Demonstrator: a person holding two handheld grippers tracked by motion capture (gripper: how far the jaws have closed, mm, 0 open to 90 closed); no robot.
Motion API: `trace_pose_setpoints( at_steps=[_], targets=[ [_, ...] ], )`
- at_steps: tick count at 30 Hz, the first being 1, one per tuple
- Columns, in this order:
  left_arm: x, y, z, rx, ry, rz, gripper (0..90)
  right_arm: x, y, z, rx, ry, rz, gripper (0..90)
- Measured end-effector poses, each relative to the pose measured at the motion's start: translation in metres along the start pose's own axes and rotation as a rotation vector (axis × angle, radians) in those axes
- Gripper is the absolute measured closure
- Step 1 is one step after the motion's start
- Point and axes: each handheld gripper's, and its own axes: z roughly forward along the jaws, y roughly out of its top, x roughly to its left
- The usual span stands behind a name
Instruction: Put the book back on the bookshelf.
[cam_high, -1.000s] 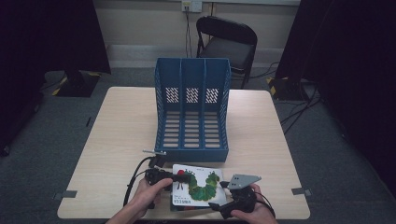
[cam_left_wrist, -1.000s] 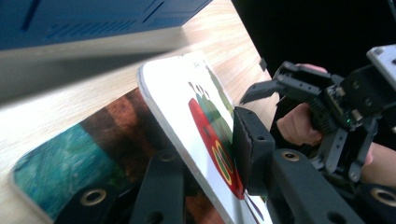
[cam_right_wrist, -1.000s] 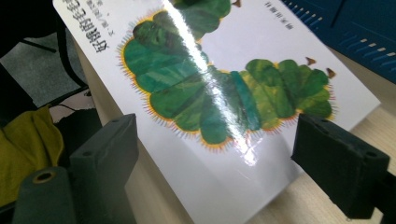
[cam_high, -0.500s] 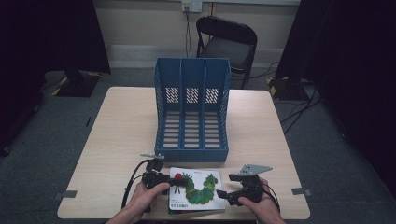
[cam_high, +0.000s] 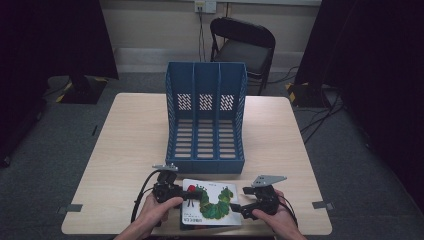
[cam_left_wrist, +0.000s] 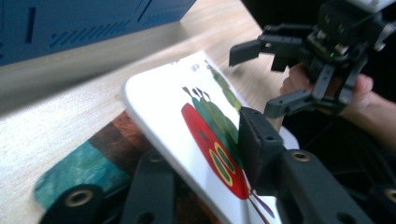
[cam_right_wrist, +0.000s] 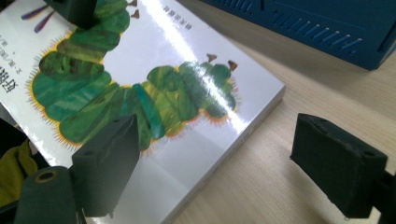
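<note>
Caterpillar picture book (cam_high: 212, 204) at the desk's (cam_high: 125, 150) near edge, my left gripper (cam_left_wrist: 205, 154) jaws just easing wider yet clamping its raised corner, my right gripper (cam_right_wrist: 229, 163) jaws released, straddling its opposite corner, blue file rack (cam_high: 206, 120) behind.

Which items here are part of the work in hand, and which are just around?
In the job:
- caterpillar picture book, tilted up, its edge between the left gripper jaws
- brown and teal book lying under it
- right gripper, open beside the book's corner
- blue three-slot file rack, probably the destination

Lying about:
- black folding chair
- wall outlet
</note>
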Motion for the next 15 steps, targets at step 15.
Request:
trace_pose_setpoints(
  at_steps=[15],
  targets=[
    [-0.0070, 0.0015, 0.0017, -0.011, -0.026, 0.117, 68.0, 0.0005, -0.0015, 0.0041, 0.033, 0.000, 0.000, 14.7]
  ],
)
